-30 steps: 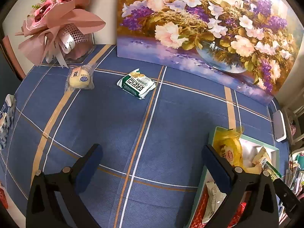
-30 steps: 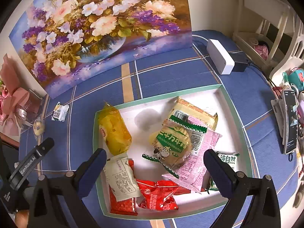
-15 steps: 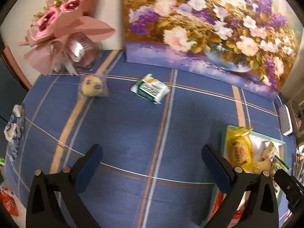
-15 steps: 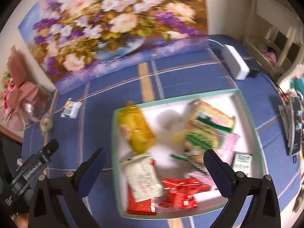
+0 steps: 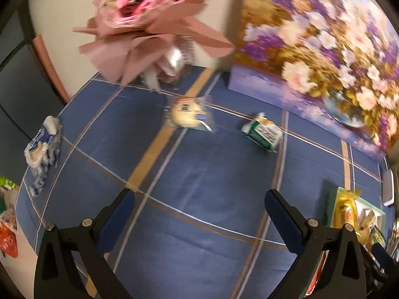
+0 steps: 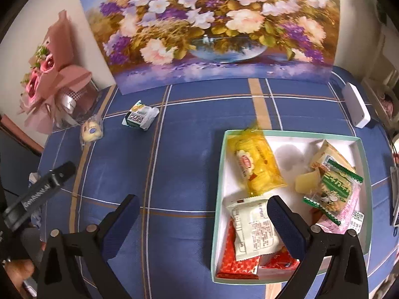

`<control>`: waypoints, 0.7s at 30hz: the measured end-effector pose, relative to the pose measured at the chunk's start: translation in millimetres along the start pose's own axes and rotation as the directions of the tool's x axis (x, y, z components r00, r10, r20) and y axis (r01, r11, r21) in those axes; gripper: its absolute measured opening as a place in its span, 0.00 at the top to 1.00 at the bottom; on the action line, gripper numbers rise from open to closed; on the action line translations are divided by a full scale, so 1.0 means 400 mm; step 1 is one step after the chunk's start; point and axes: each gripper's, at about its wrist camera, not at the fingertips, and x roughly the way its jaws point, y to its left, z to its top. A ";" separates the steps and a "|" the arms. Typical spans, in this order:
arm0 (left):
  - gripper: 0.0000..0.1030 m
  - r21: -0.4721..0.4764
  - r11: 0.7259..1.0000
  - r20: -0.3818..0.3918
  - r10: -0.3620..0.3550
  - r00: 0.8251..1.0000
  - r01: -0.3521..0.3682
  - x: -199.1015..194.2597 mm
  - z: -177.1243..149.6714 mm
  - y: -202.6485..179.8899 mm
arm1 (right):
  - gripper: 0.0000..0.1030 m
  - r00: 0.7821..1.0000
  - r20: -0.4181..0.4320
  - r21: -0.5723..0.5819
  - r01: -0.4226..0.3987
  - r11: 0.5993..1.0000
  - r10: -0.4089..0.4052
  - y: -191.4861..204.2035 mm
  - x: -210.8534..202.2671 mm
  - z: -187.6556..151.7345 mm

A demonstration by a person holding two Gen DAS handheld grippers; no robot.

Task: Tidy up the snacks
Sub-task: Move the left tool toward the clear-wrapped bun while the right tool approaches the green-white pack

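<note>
A green-and-white snack pack (image 5: 263, 132) (image 6: 140, 118) and a clear-wrapped pale bun (image 5: 187, 115) (image 6: 91, 130) lie on the blue checked cloth, far ahead of both grippers. A crumpled blue-and-white wrapper (image 5: 43, 150) rests at the cloth's left edge. The mint-rimmed white tray (image 6: 220, 164) (image 5: 334, 203) holds a yellow pack (image 6: 256, 165), a white pack (image 6: 254, 226), red packs and green-printed packs. My left gripper (image 5: 199, 214) is open over bare cloth, empty. My right gripper (image 6: 203, 218) is open and empty, its right finger over the tray's left part.
A large flower painting (image 6: 212, 25) leans along the back. A pink bouquet (image 5: 149, 22) (image 6: 49, 79) stands at the back left, just behind the bun. A white box (image 6: 355, 104) lies at the back right. Bags sit off the cloth at the left (image 5: 7, 224).
Both views have swung left. The left gripper moved toward the bun and the green pack, which look larger. The right gripper shifted left off the tray's middle. Both stayed open.
</note>
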 end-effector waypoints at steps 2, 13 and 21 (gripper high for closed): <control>0.00 -0.019 1.000 0.002 0.008 1.000 -0.008 -0.003 0.003 0.026 | 0.00 1.000 -0.003 0.002 -0.001 1.000 0.001 0.007 0.004 0.000; 0.00 -0.072 0.997 -0.003 0.021 1.000 -0.022 0.002 0.001 0.098 | 0.00 1.000 -0.003 -0.006 0.004 1.000 -0.004 0.032 0.017 0.005; 0.00 -0.072 0.997 -0.039 -0.013 0.999 0.010 0.047 0.016 0.092 | 0.00 0.999 -0.019 -0.052 0.032 0.998 -0.033 0.062 0.053 0.018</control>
